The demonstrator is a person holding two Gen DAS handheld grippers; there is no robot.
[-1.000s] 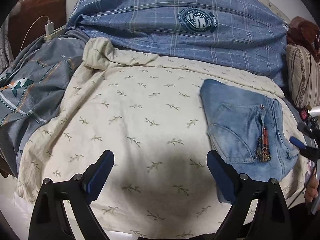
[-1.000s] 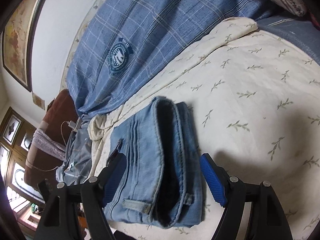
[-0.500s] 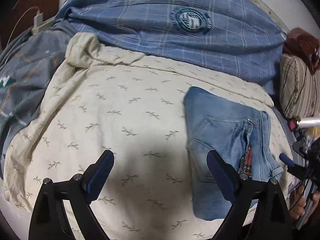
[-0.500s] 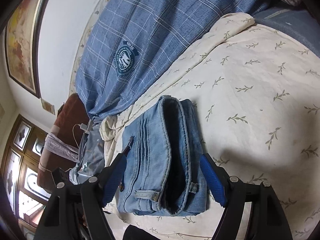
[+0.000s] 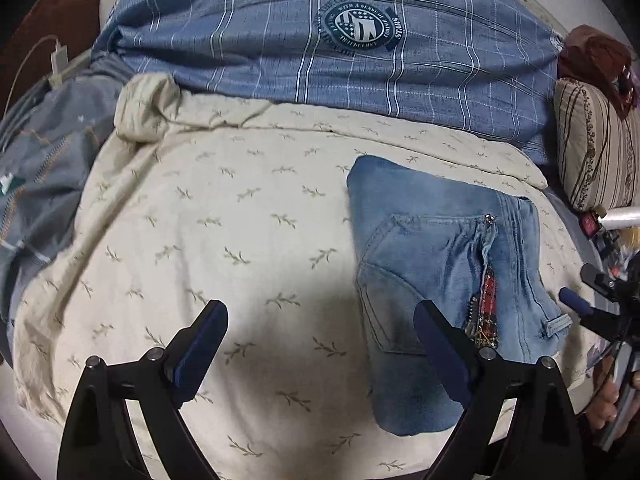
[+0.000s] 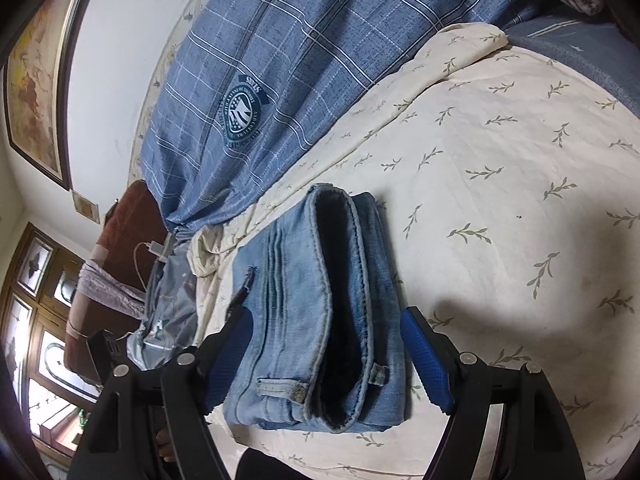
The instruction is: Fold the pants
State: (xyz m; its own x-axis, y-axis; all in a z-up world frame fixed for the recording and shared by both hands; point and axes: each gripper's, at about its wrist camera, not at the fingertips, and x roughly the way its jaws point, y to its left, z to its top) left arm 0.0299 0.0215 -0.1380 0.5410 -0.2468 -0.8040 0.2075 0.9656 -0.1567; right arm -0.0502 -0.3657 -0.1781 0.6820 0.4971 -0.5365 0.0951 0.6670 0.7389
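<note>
The folded light-blue denim pants [image 6: 320,312] look thick, soft and heavy; its waistband end offers firm purchase. Both left tongs [image 5: 320,344] and right tongs [image 6: 324,360] stand apart, empty.

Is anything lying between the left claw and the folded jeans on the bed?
Nothing visible. Only bare leaf-print sheet lies between the open left claw and the folded jeans; its right finger already overlaps their near edge.

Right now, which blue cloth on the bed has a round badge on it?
The big checked blue cover by the wall has it. The folded jeans are plain faded denim with no badge.
</note>
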